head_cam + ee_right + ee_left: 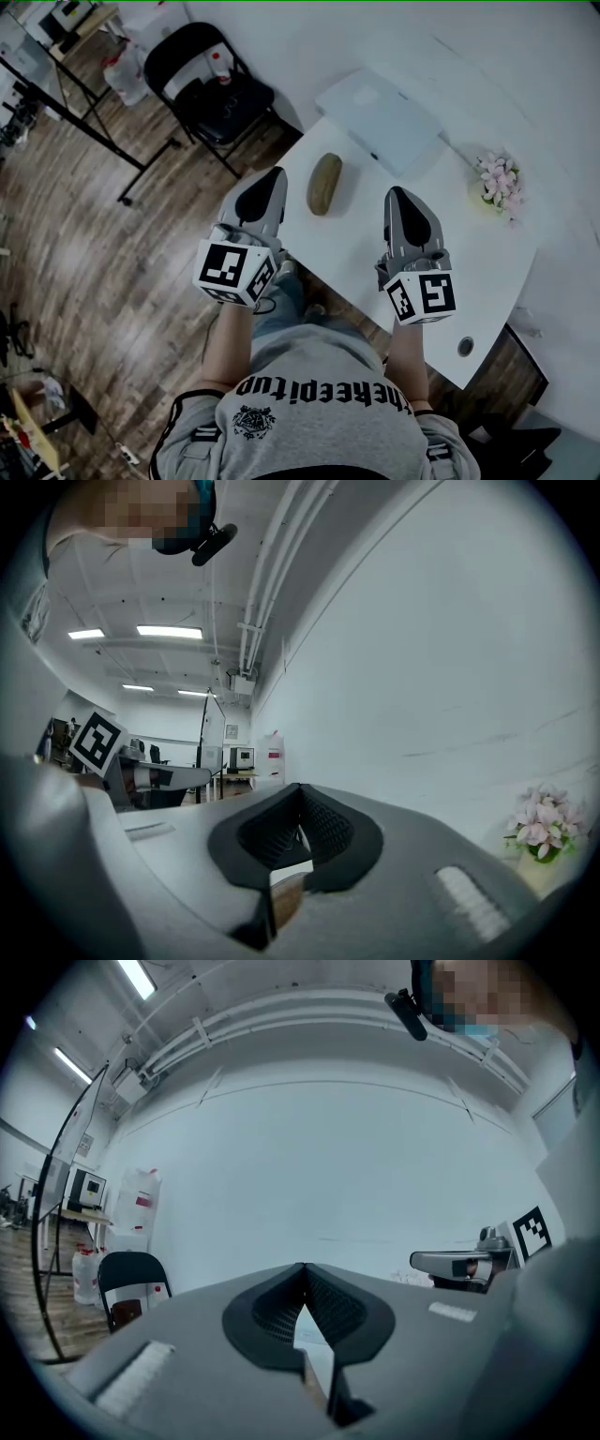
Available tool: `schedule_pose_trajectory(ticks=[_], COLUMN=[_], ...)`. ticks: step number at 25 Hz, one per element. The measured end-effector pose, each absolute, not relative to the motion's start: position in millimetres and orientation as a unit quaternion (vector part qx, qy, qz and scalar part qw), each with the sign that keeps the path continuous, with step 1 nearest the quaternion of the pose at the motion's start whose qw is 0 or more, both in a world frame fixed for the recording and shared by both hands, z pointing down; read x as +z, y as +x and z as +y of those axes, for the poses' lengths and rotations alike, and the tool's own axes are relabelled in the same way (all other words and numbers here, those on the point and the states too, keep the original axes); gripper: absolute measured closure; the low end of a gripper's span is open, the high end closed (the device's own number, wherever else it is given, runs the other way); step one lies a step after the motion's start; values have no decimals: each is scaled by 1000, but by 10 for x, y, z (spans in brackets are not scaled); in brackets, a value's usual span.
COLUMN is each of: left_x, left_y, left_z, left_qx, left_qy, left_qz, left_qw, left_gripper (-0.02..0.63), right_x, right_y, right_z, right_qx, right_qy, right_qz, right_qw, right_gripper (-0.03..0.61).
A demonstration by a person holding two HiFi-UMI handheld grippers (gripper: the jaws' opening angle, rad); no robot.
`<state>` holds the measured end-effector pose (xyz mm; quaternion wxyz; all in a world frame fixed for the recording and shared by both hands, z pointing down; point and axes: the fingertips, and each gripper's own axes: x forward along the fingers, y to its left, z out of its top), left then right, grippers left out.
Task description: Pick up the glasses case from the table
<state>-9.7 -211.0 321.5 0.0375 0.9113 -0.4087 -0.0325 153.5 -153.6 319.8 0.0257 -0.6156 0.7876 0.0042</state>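
Observation:
The glasses case [324, 183] is an olive-brown oval lying on the white table [487, 272], near its left edge. My left gripper [275, 174] hovers just left of the case, over the table's edge, with its jaws closed tip to tip and nothing between them. My right gripper [397, 193] is to the right of the case, over the table, and its jaws also meet at the tip. Neither gripper touches the case. In the left gripper view the left gripper [305, 1267] points at a bare wall. The right gripper [300, 787] does the same in its own view. Neither gripper view shows the case.
A flat white box [380, 117] lies at the table's far end beyond the case. A small pot of pink flowers [497, 178] stands at the right edge. A black folding chair [211, 84] stands on the wooden floor to the left. A cable hole [466, 346] is near the front corner.

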Motion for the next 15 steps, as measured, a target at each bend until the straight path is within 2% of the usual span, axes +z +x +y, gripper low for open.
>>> schedule_pose_trajectory(ticks=[15], left_x=[4076], left_y=[216], left_z=[-2916], left_qx=[74], left_qy=[921], left_qz=[-362], left_qw=[127], left_gripper=[564], right_x=[3540], right_y=[1537], right_z=[-2190], right_qx=[-40], right_qy=[-647], right_qz=[762], right_qw=[1], right_gripper=[577])
